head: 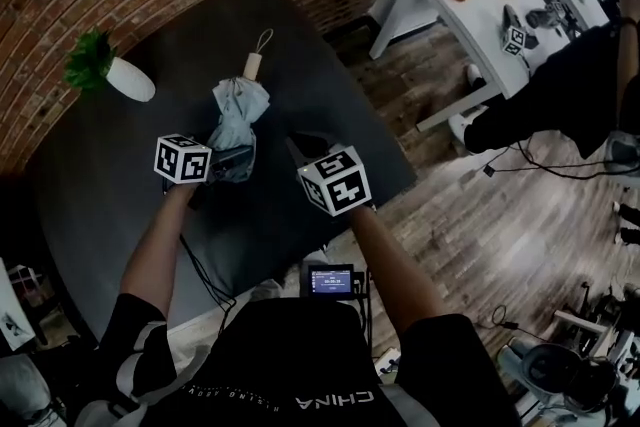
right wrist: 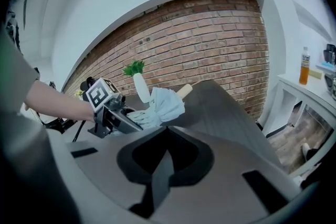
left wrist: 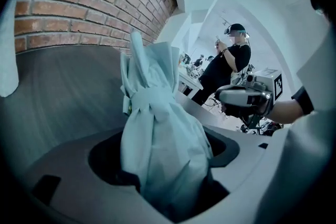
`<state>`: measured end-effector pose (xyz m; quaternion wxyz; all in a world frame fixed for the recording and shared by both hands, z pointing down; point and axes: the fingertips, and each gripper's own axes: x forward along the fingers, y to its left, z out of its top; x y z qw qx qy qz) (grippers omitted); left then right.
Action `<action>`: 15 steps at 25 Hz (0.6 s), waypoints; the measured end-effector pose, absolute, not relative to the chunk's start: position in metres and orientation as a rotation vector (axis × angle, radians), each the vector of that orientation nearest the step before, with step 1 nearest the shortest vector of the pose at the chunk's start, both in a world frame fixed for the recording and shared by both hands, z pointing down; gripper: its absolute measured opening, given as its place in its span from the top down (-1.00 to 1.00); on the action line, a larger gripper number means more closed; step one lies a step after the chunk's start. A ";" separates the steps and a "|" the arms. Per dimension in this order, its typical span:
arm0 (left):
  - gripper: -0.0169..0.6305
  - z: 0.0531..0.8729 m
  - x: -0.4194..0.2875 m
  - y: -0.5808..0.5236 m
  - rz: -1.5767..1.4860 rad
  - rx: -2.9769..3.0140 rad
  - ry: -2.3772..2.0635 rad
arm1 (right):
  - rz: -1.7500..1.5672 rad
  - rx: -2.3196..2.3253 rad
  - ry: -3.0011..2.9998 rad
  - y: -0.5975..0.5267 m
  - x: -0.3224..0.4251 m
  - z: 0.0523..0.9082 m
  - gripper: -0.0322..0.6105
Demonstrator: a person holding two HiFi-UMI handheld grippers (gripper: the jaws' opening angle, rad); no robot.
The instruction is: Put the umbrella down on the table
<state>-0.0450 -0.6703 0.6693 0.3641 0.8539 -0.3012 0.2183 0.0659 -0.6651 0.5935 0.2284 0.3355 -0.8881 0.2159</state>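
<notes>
Both grippers hang over table (head: 120, 145), but only L gripper (head: 226, 161) has umbrella (head: 240, 110), fingers clamped on its cloth end, long axis running away w/ handle (head: 253, 65) far, table contact unclear; R gripper (head: 300, 150) beside, fingers pinched together, empty.

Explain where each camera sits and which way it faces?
Head view: on the person's head, looking steeply down at the table and umbrella; both forearms show.
Left gripper view: rides the left gripper, looking along jaws closed on the umbrella; the right gripper shows beyond.
Right gripper view: rides the right gripper, looking along its empty jaws at the left gripper.
Shared: both gripper views see the umbrella.
</notes>
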 end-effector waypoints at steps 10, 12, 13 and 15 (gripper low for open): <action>-0.16 0.690 -0.035 -0.703 0.733 2.178 -0.747 | 0.630 0.913 -2.431 -0.684 0.076 0.607 0.87; -0.16 0.694 -0.032 -0.707 0.788 2.181 -0.726 | 0.633 0.912 -2.426 -0.686 0.080 0.609 0.87; -0.16 0.696 -0.031 -0.708 0.810 2.179 -0.716 | 0.635 0.912 -2.423 -0.687 0.082 0.610 0.87; -0.17 0.700 -0.028 -0.709 0.836 2.172 -0.701 | 0.640 0.916 -2.419 -0.689 0.086 0.611 0.87</action>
